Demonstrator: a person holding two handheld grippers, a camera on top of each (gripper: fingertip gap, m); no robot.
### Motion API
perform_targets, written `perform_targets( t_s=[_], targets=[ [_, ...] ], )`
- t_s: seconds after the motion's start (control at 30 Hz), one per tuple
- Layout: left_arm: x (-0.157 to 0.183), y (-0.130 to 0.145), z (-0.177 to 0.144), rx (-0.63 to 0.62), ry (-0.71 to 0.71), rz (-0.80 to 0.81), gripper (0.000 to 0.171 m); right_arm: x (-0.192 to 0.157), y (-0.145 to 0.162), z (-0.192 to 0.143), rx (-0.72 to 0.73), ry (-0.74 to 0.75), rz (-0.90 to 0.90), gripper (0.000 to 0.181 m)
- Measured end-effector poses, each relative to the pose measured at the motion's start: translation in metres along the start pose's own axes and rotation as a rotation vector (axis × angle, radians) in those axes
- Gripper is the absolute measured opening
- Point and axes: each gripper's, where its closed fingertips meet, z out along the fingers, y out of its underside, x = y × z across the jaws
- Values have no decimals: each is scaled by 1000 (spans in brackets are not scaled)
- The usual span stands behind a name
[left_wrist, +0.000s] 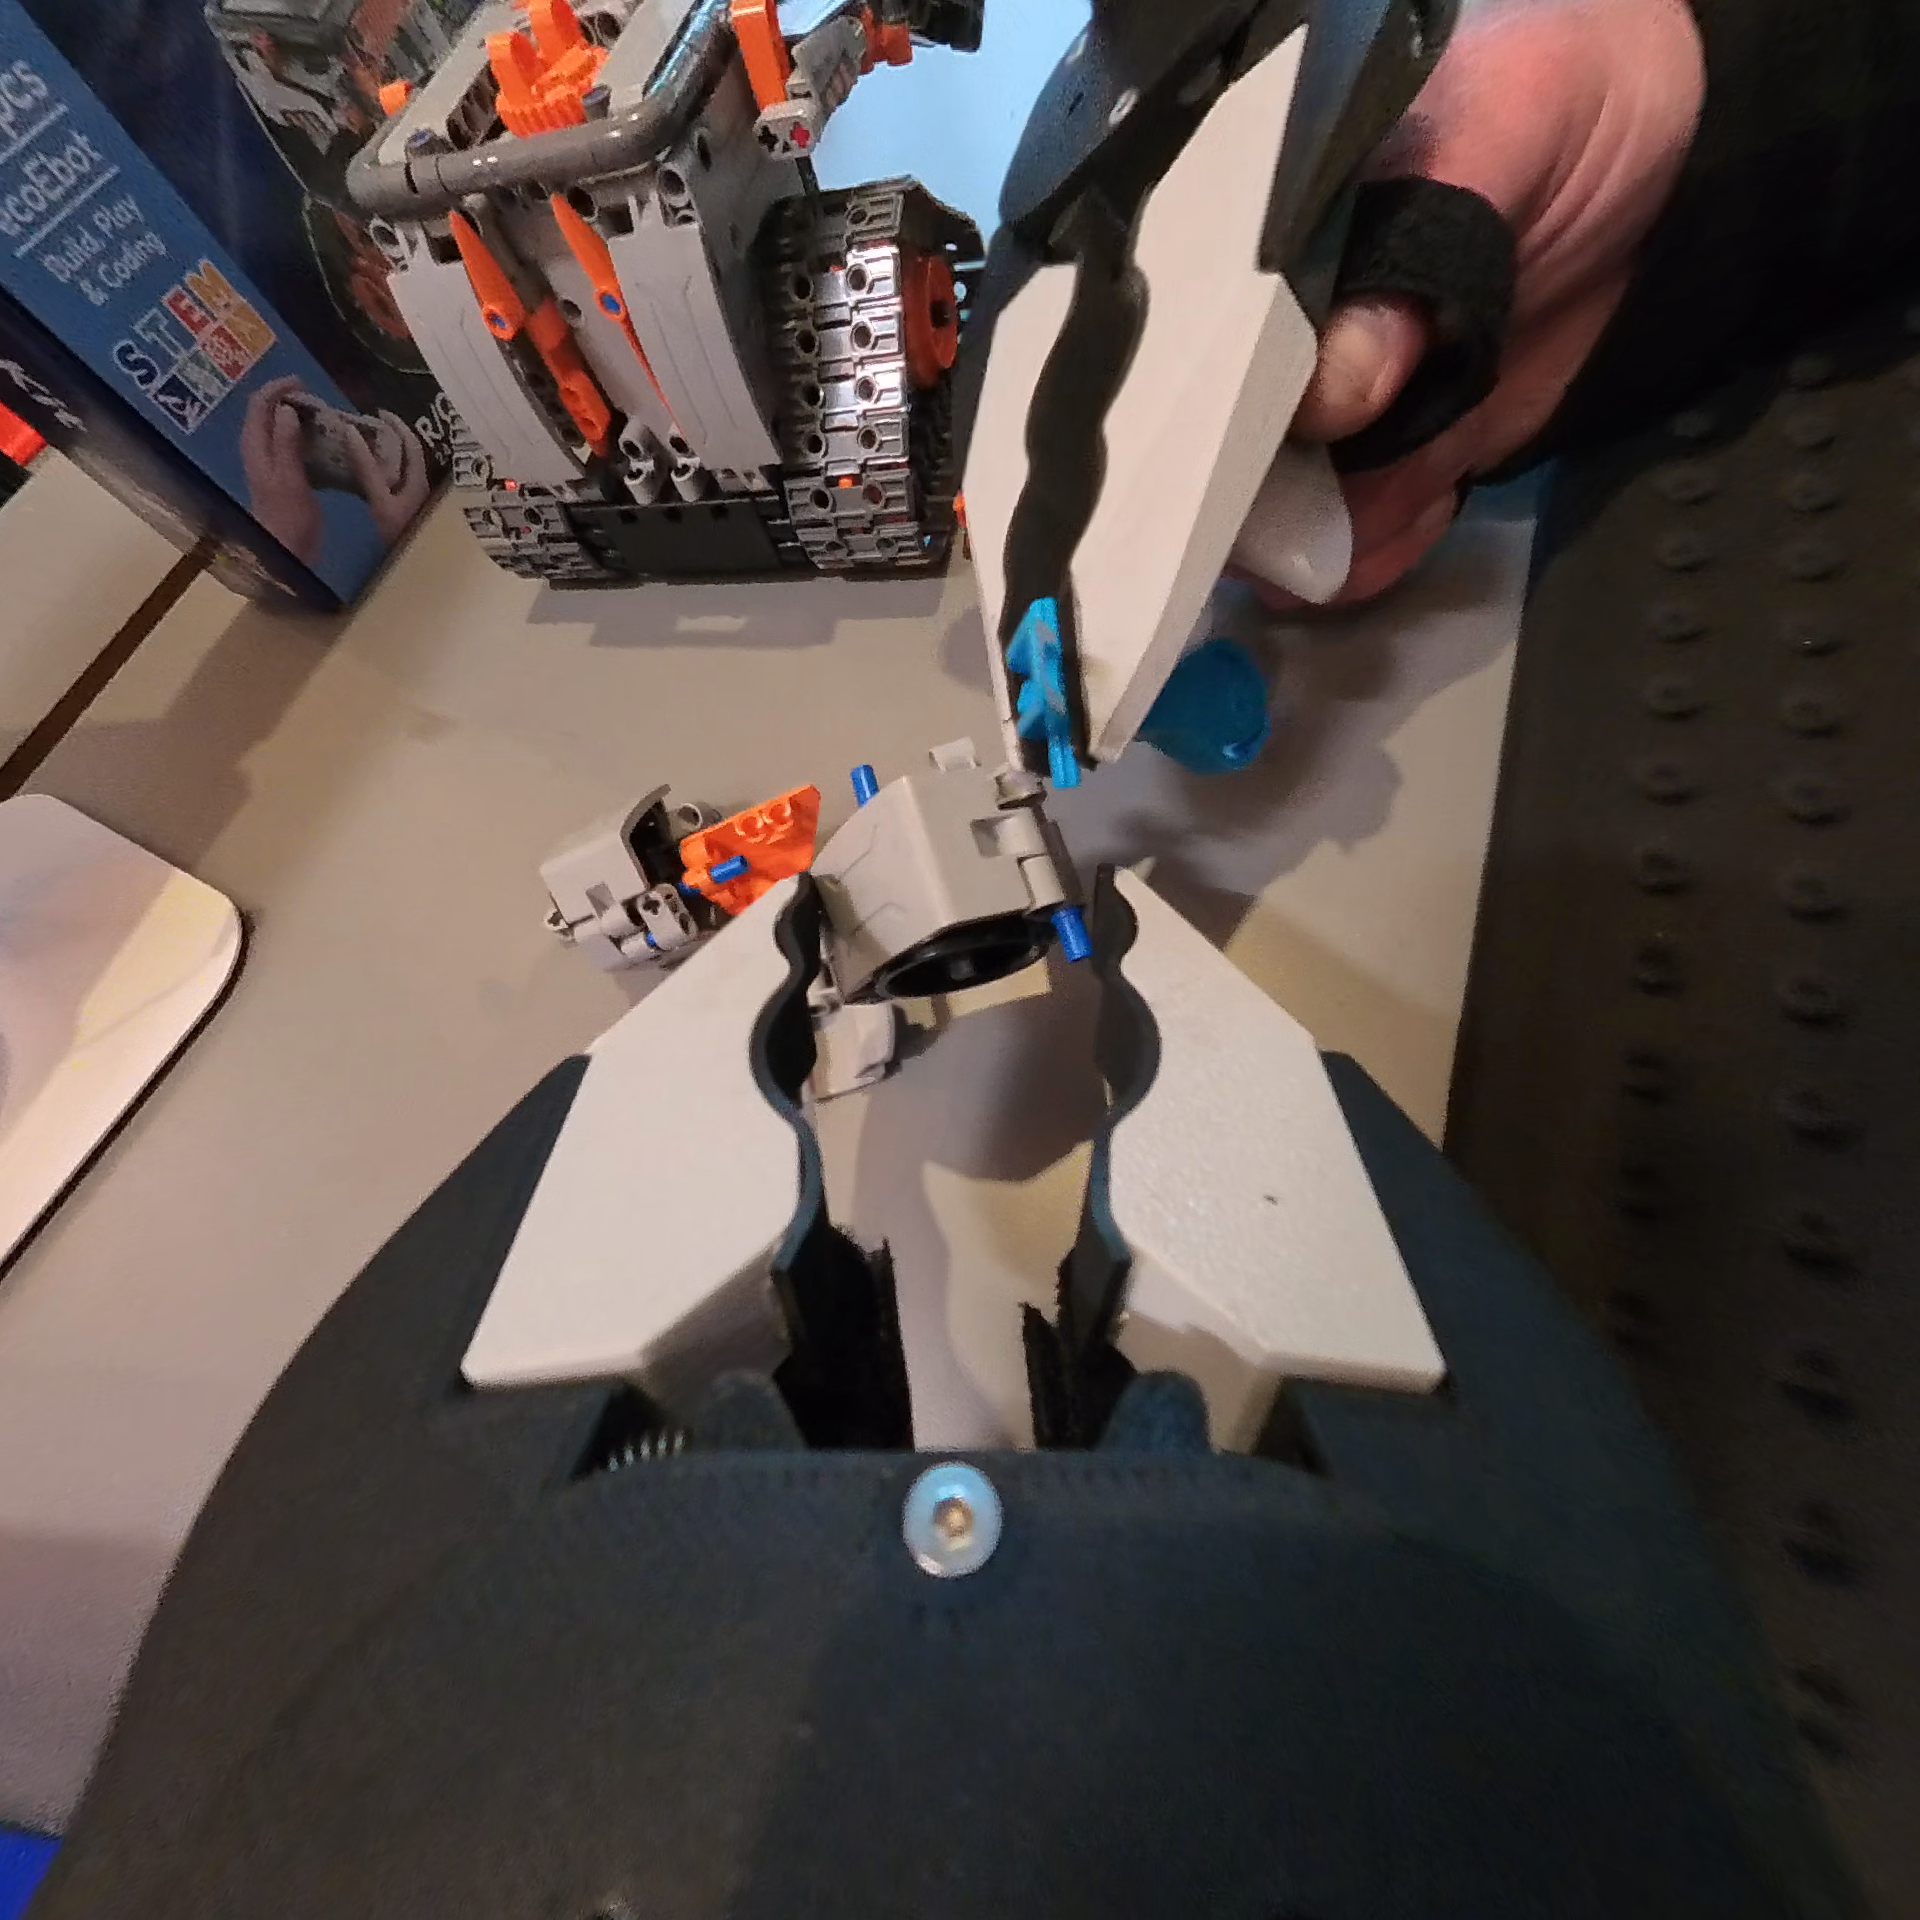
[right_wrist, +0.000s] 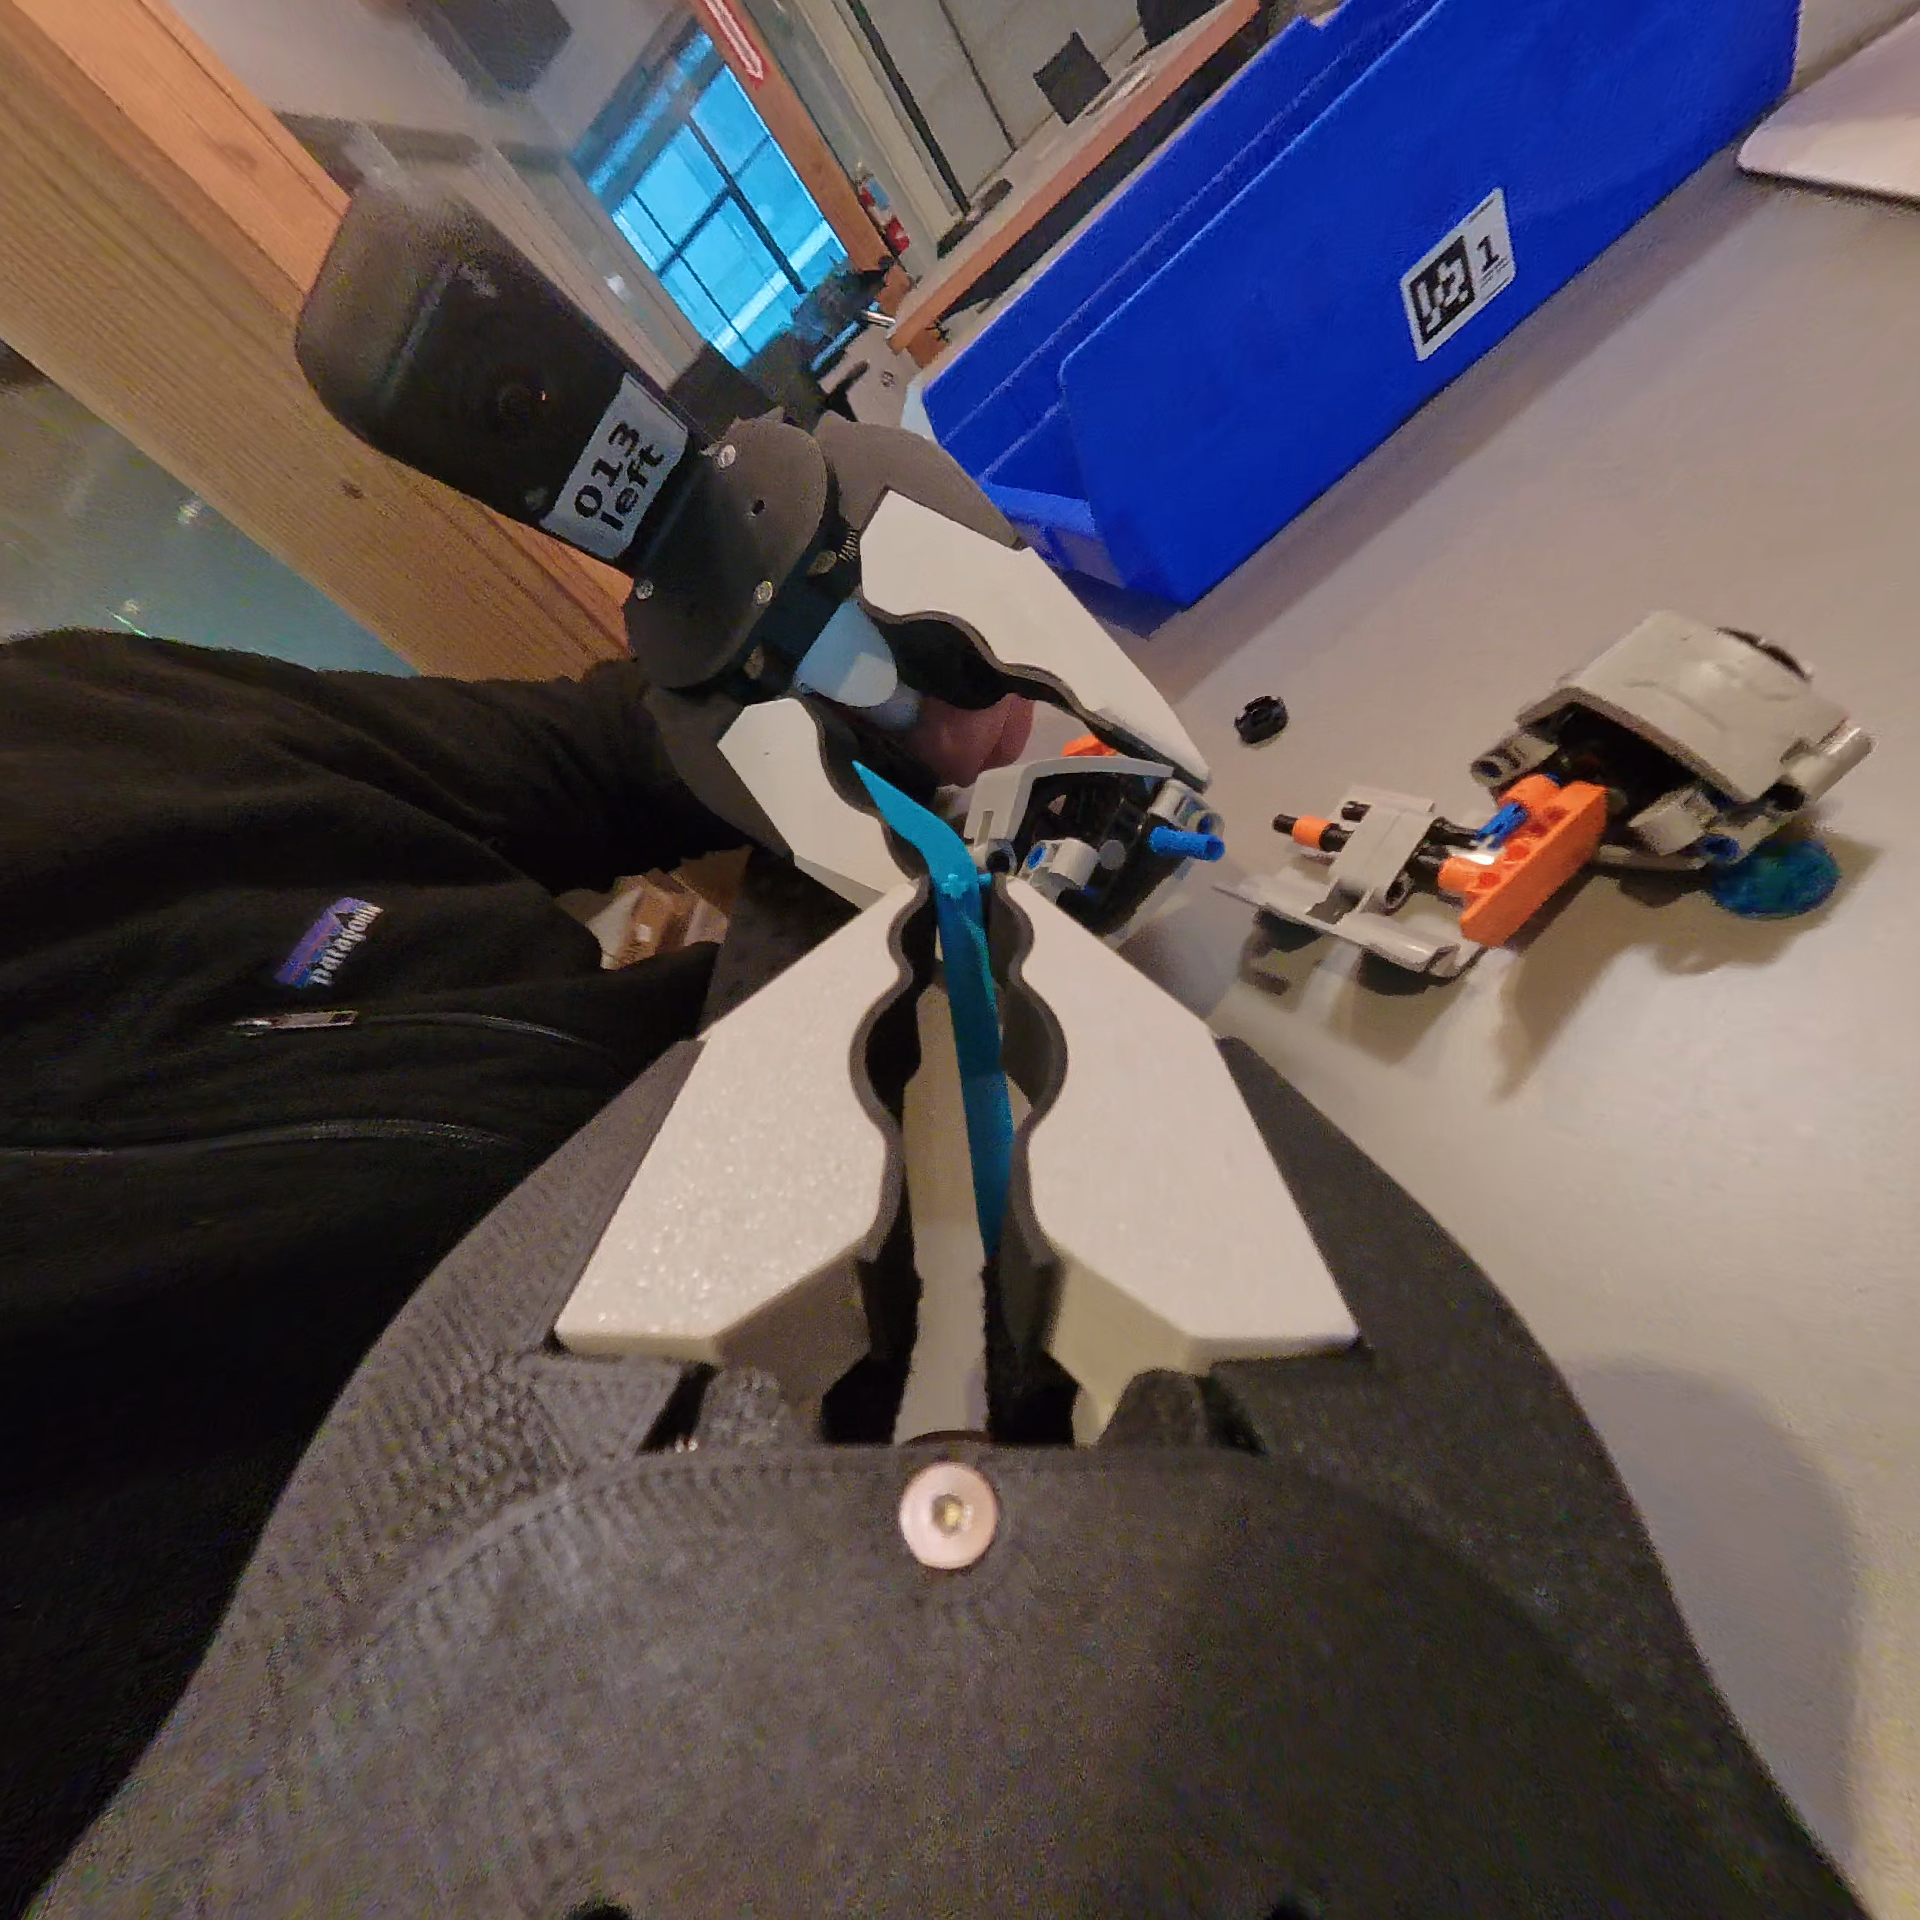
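- The left gripper is clamped on a grey block piece. The piece has a black round socket on its underside and little blue pins sticking out, and it sits right between the gripper tips.
- The right gripper is squeezed tight on a thin blue plastic tool, which runs up between its fingers and pokes out past the tips.
- In the left wrist view the blue tool's lower end is just beside the top corner of the grey block piece. (I can't tell if they're actually touching.)
- A hand wraps the right gripper's handle, with a black strap over one finger.
- A second small build in orange and grey lies on the bench near the held piece but apart from it.
- A blue round part sits just behind the right gripper, and a tiny black ring sits alone on the bench.
- Farther back are a big tracked robot model in grey and orange, with a printed box leaning beside it.
- A blue bin stands well off to the side, and a white board edges into the left wrist view.
- A black jacket fills the space close behind both grippers, so it's pretty cramped on that side.
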Motion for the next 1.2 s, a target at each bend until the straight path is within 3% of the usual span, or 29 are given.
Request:
perform_targets(
  t_s=[0.33,0.7,0.77,0.83,0.97,1.13,1.2],
  targets=[
    [-7,-2,-6,11,-39,16,49,6,-4,-8,30,21,23,6],
    [22,46,4,-183,145,10,55,4,-22,-18,145,-25,105,6],
    [21,35,2,-135,136,13,68,0,-27,-18,172,-34,98,7],
    [26,15,-3,-54,166,9,65,-8,-33,-19,206,-58,75,7],
    [33,-20,-11,81,259,-66,48,-24,-47,-14,255,-101,15,6],
    [38,-57,-25,257,433,-208,12,-45,-63,-6,310,-145,-66,7],
    [38,-65,-29,301,461,-228,8,-51,-68,-4,326,-164,-94,7]
  ],
)
